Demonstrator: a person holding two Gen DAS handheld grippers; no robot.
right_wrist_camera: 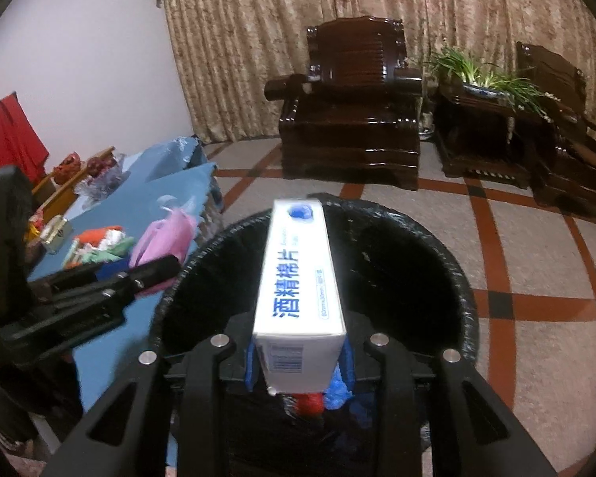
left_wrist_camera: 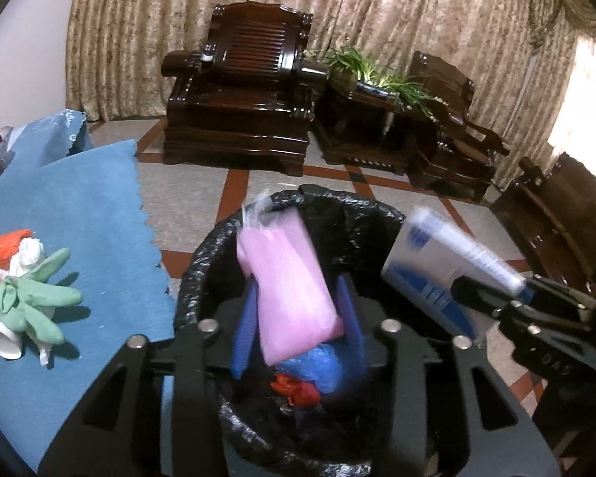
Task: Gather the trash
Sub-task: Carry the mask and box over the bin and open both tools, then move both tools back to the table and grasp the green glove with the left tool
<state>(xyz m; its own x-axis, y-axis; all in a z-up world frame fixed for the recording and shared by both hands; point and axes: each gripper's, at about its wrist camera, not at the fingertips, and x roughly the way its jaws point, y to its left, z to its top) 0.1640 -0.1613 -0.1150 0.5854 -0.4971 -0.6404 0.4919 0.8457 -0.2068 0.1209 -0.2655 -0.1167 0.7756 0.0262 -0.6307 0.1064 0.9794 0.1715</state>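
Left gripper (left_wrist_camera: 298, 282): jaws partly spread, pink plastic packet (left_wrist_camera: 290, 290) between the blue pads (left_wrist_camera: 244, 326). The packet is blurred while the jaws are sharp, and its edges meet both pads. Cannot tell if they actually press on it. It is soft and puffy, with a clear crumpled tail at its top end, and it stands up out of the jaws.

Right gripper (right_wrist_camera: 300, 357): jaws closed a fair way, pinching a white box (right_wrist_camera: 298, 278) by its near end. The box is long, with blue print along its top and a barcode on the end face, and it points straight ahead from the jaws, roughly level.

Directly under and ahead of both jaws is a bin (left_wrist_camera: 194, 270) with a black liner. Its open mouth is below the packet and the box. Down in it, just below the jaws, are a blue plastic bag (left_wrist_camera: 314, 365) and a red scrap (left_wrist_camera: 296, 391).

Left of the left jaws is a worktop (left_wrist_camera: 79, 198) under blue cloth carrying a green glove (left_wrist_camera: 35, 302), orange and white scraps and a paper cup (left_wrist_camera: 4, 342).

Far ahead of the jaws: tiled floor (left_wrist_camera: 186, 194), dark wooden armchair (left_wrist_camera: 238, 91), potted plant (left_wrist_camera: 377, 71), beige curtains (left_wrist_camera: 159, 20).
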